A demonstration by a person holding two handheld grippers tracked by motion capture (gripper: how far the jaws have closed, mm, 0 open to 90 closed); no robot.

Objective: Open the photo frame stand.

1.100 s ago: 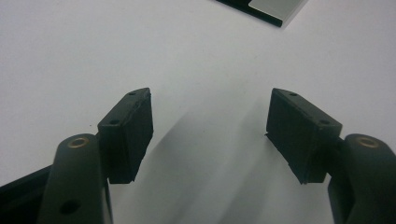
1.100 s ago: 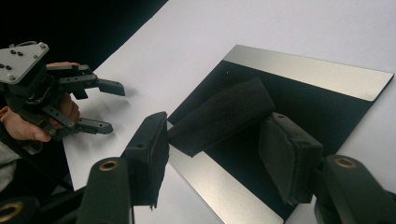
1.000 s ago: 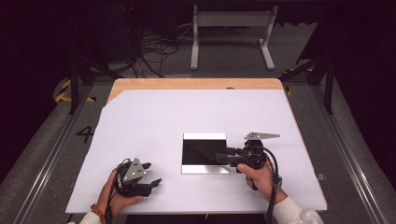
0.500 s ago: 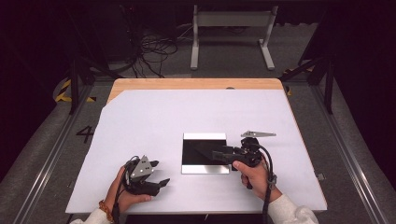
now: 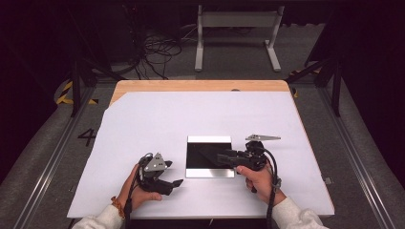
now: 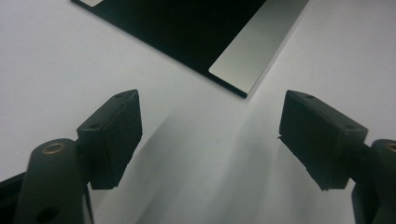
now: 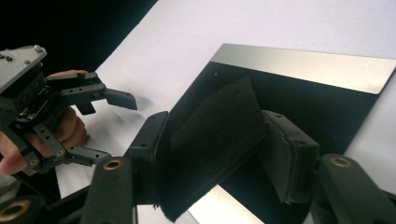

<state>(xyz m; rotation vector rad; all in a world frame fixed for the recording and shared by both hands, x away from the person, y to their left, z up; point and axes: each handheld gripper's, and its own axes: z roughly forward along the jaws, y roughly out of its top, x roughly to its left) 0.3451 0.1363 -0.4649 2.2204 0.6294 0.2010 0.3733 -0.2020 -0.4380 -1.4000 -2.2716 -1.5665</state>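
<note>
A black square plate (image 5: 205,153) with a silver strip along its far and near edges lies flat on the white table (image 5: 191,114). My right gripper (image 5: 222,157) reaches over the plate's right part. In the right gripper view this gripper (image 7: 217,126) is shut on a flat black pad (image 7: 210,154), which stands tilted between the jaws above the plate (image 7: 327,107). My left gripper (image 5: 174,173) rests on the table just left of the plate's near corner, open and holding nothing. The left gripper view has its jaws (image 6: 210,116) wide apart, with the plate's corner (image 6: 233,60) ahead.
The white sheet covers a wooden tabletop (image 5: 200,86) whose far edge shows. Beyond the table are a dark floor, cables (image 5: 153,47) and a grey metal stand (image 5: 234,33). Bare white surface lies left, right and behind the plate.
My left gripper has slid right, closer to the plate's near left corner. The right hand has shifted slightly left, still holding the pad over the plate.
</note>
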